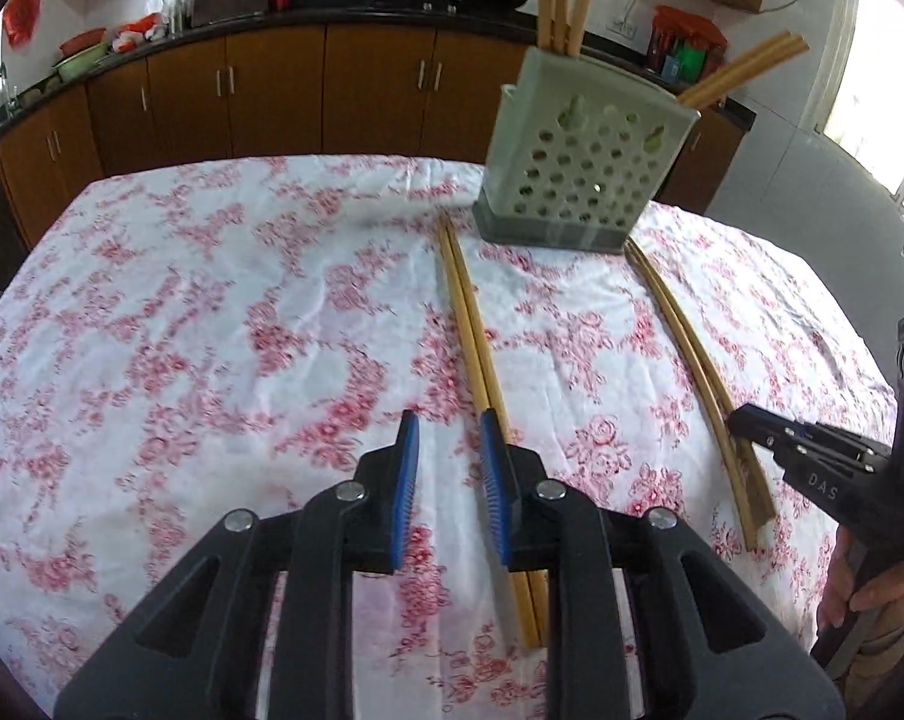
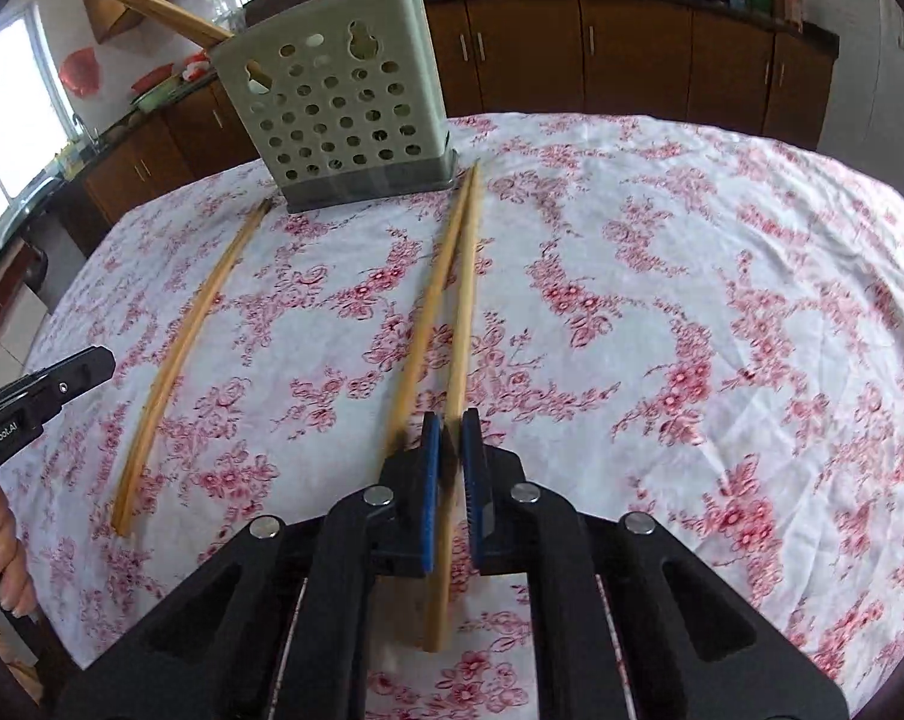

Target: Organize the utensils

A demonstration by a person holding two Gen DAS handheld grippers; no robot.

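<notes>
Chopsticks [image 2: 452,324] are running lengthwise straight ahead of the right gripper [image 2: 450,456], tips reaching toward the holder [image 2: 338,114]; its jaws are clenching around one stick's near end. The left gripper [image 1: 449,468], released, is hovering just left of the other pair [image 1: 482,348].

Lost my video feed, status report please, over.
Left gripper open, empty. Right gripper closing around right chopstick pair. Left chopstick pair on tablecloth. Holder ahead, nothing blocking.
</notes>
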